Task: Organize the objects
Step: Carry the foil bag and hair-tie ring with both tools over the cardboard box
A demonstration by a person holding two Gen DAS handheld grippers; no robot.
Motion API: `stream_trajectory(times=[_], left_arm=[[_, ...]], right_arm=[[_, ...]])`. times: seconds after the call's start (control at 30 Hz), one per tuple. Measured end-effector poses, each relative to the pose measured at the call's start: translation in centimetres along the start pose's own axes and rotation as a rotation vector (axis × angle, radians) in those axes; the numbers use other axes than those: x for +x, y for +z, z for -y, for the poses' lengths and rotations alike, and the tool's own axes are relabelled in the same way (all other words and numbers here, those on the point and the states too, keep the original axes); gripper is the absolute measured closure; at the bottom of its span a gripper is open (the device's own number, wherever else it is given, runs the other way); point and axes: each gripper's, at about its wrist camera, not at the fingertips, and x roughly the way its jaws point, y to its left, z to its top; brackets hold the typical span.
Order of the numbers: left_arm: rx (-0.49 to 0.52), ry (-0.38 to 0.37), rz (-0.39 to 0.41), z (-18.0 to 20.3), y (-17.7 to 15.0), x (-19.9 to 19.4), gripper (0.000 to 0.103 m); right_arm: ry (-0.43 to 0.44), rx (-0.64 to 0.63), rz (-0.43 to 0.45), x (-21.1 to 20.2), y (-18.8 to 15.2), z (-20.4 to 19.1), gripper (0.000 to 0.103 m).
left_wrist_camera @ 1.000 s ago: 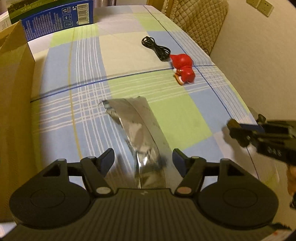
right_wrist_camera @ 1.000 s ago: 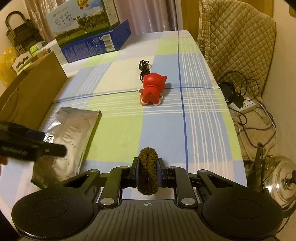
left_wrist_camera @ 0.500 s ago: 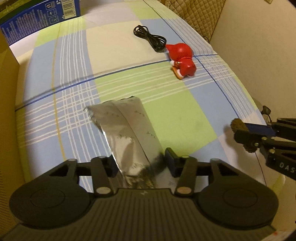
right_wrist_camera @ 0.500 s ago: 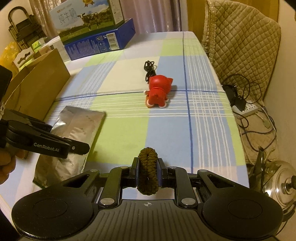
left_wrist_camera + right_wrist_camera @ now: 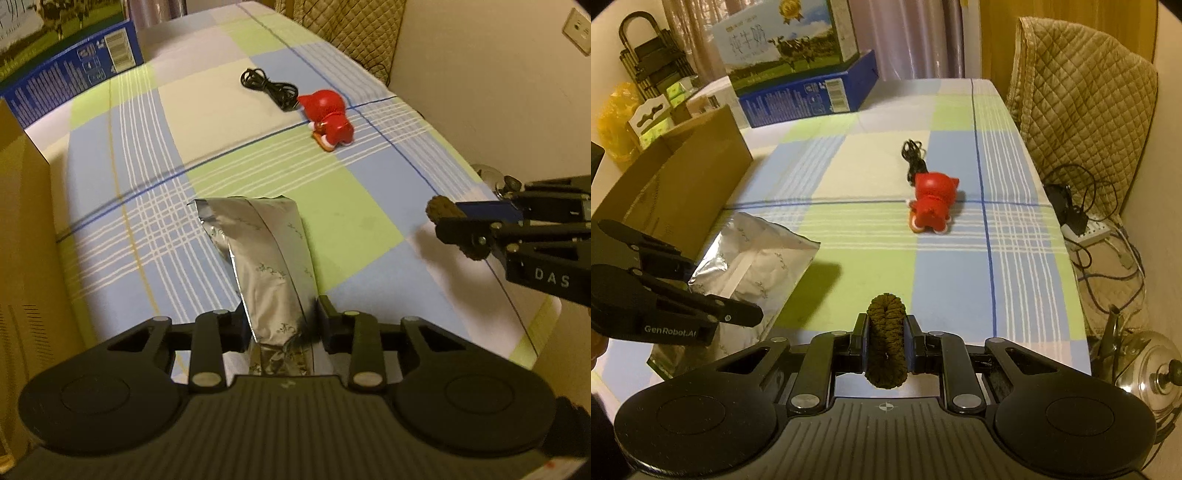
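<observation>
A silver foil pouch (image 5: 266,258) is lifted at its near end, with my left gripper (image 5: 282,325) closing its jaws on it; both pads press its sides. From the right wrist view the same pouch (image 5: 764,258) tilts up off the checked tablecloth beside the left gripper (image 5: 701,310). My right gripper (image 5: 886,343) is shut on a brown braided rope loop (image 5: 886,332), seen from the left as a brown rope loop (image 5: 443,210) at the right edge. A red toy figure (image 5: 932,206) lies mid-table, and a black cable (image 5: 912,158) is coiled behind it.
An open cardboard box (image 5: 676,188) stands at the table's left side. A blue carton (image 5: 809,92) with a milk box on top sits at the far end. A quilted chair (image 5: 1082,110) stands right of the table, with a power strip, wires and a metal kettle (image 5: 1152,365) on the floor.
The left jaws have closed in from wide apart onto the foil pouch, and its near end has come up off the cloth. The right gripper with the rope rose slightly.
</observation>
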Motion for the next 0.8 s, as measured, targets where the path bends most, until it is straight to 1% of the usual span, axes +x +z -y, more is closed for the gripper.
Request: stream_trajectory(times=[0.13,0.27,0.47,0.6,0.8], left_arm=[[0.027,0.001,0.022,0.3,0.0,-2.4,0.074],[0.062,0.017,0.058,0.5,0.4,-5.7,0.074],[0.095,0.033,0.099,0.0,0.5,-10.5,0.074],[0.108,0.046,0.113,-0.5,-0.1,-12.9,0.074],[0.111,0.045,0.143,-1.4,-1.3,-16.3,0.074]], right_arm=[[0.0,-0.005,0.025,-1.7,0.5,-1.1,0.088],[0.0,-0.01,0.051,-3.5,1.1,-2.4,0.088],[0.004,-0.041,0.086,-6.1,1.9,-5.5,0.088],[0.015,-0.063,0.103,-7.5,2.2,-7.6,0.088],[0.035,-0.094,0.127,-8.9,2.7,-10.6,0.088]])
